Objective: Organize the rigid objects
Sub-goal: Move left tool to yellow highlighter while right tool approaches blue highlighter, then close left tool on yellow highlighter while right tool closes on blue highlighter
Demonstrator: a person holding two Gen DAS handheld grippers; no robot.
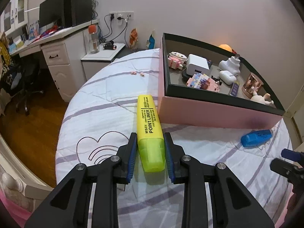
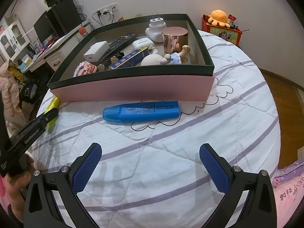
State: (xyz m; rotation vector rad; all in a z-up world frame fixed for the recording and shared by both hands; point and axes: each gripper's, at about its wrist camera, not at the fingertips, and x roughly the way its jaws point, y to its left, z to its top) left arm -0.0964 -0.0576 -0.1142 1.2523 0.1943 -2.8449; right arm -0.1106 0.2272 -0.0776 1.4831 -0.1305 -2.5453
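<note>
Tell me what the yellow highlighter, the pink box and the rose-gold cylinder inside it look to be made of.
Yellow highlighter: plastic, smooth; its cap end is translucent and glossy.
Pink box: probably cardboard, matte; thin straight walls with a dark rim.
Rose-gold cylinder: mirror-like metallic finish reflecting nearby things; metal or plated plastic, unclear.

Two highlighters [image 2: 141, 112] lie before the box [image 2: 131, 89].

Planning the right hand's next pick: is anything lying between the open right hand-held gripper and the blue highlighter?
Nothing visible. Only bare quilt lies between the right hand-held gripper and the blue highlighter, which rests in front of the pink box.
</note>
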